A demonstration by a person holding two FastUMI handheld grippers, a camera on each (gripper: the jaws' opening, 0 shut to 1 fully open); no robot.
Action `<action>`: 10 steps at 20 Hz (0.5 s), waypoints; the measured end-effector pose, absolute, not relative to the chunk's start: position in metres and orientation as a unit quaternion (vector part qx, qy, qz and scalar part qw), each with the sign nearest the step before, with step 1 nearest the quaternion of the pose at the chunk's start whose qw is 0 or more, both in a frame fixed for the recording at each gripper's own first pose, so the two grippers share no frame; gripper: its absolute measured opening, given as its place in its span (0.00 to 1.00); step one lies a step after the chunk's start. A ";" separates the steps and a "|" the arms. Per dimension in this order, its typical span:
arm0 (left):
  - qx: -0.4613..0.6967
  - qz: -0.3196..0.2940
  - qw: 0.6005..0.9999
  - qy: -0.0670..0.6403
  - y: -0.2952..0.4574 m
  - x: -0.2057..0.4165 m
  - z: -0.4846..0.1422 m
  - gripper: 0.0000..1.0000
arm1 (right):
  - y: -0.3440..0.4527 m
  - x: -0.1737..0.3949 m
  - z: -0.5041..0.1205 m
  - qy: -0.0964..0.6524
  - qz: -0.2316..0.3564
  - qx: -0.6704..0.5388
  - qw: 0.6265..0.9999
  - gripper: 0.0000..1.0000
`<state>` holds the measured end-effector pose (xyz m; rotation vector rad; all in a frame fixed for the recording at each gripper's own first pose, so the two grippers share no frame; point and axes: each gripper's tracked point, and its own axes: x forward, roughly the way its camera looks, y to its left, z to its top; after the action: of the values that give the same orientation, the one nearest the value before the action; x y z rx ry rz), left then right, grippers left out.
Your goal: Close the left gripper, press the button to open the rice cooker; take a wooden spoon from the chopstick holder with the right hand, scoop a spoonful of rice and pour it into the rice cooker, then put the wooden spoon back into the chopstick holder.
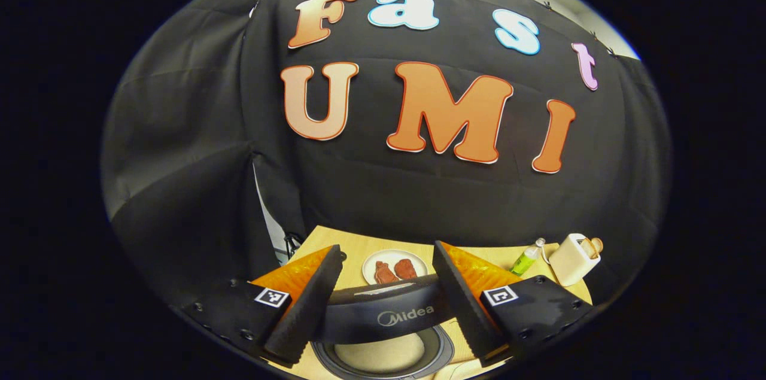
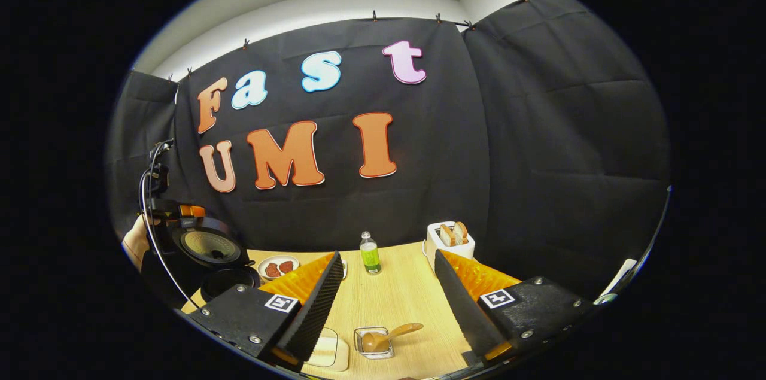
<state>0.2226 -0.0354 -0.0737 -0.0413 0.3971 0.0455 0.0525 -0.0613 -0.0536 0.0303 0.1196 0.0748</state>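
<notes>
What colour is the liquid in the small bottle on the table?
Green; the bottle shows best in the right gripper view.

The brand name "Midea" is showing in pale letters on the raised dark lid of the rice cooker, in the left gripper view.

even indoor light, strong fisheye bending, little blur

both views were evenly lit from above, with the wooden table bright and the black cloth wall soaking up light and staying dim. shadows under the green bottle and toaster were soft and short. a mild sheen lay on the rice cooker lid. straight lines bowed hard toward the rims, where detail smeared; the centre stayed sharp, without motion blur.
</notes>
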 end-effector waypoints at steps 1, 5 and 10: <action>-0.016 0.018 0.979 0.203 -0.041 0.212 -0.081 1.00 | -0.060 0.050 -0.055 0.062 0.045 0.020 0.997 0.95; 0.014 0.006 0.975 0.221 -0.061 0.162 -0.116 1.00 | -0.057 0.043 -0.063 0.076 0.060 0.039 0.995 0.95; 0.027 0.016 0.973 0.227 -0.060 0.125 -0.175 1.00 | -0.050 0.035 -0.075 0.092 0.077 0.038 0.992 0.95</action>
<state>0.1252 -0.0596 -0.1749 0.0547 0.4580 0.0325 0.0349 -0.0500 -0.0747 0.0760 0.1851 0.1548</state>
